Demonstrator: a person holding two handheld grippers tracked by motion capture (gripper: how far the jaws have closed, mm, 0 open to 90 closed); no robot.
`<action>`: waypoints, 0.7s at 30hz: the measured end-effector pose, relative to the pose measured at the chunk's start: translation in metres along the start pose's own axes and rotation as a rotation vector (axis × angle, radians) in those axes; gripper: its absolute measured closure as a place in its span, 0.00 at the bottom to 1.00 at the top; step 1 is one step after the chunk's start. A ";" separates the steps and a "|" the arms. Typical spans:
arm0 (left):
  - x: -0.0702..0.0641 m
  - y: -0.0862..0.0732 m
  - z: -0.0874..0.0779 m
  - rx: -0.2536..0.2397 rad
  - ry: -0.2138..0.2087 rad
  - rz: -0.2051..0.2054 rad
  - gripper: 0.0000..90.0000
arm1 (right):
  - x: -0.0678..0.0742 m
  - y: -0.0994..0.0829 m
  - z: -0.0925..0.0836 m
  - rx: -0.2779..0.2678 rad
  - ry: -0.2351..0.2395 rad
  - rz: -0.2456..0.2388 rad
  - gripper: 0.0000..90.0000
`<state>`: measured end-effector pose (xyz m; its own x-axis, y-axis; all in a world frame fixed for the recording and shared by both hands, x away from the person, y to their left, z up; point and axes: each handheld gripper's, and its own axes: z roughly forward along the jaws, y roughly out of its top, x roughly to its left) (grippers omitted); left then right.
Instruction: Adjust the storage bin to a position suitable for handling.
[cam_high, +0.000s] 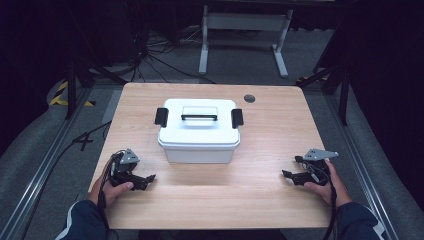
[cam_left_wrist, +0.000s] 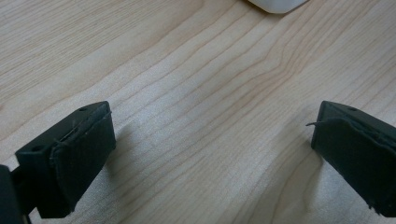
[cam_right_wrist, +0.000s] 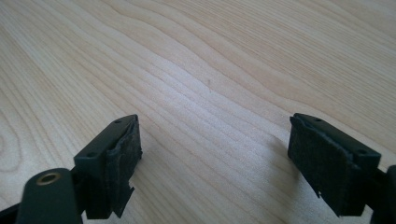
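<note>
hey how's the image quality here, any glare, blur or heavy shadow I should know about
High view: table evenly lit, white box bright but readable, surroundings nearly black. Left gripper view: wood grain sharp, near claw pads slightly soft, casting soft shadows. Right gripper view: a pale sheen on the wood, pads a bit blurred.

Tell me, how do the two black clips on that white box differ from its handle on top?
The clips sit at the box's two ends, the handle in the lid's middle. The clips are short, blocky tabs; the handle is a long thin bar. There are two clips, one handle. Both are black.
</note>
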<state>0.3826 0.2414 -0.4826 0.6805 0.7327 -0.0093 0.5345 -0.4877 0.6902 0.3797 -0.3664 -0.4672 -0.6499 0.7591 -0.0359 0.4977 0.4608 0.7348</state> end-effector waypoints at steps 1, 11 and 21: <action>0.000 0.000 0.000 -0.001 -0.001 -0.006 0.00 | 0.000 0.000 0.000 0.000 0.000 0.000 0.20; 0.001 -0.002 -0.002 0.006 -0.020 0.006 0.00 | -0.001 0.002 0.003 0.001 0.001 -0.004 0.18; 0.002 -0.001 -0.002 0.008 -0.031 0.015 0.00 | -0.002 0.002 0.001 0.003 0.027 -0.036 0.24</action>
<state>0.3828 0.2445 -0.4825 0.7037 0.7101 -0.0213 0.5277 -0.5024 0.6849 0.3826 -0.3669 -0.4660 -0.6826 0.7295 -0.0440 0.4752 0.4888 0.7316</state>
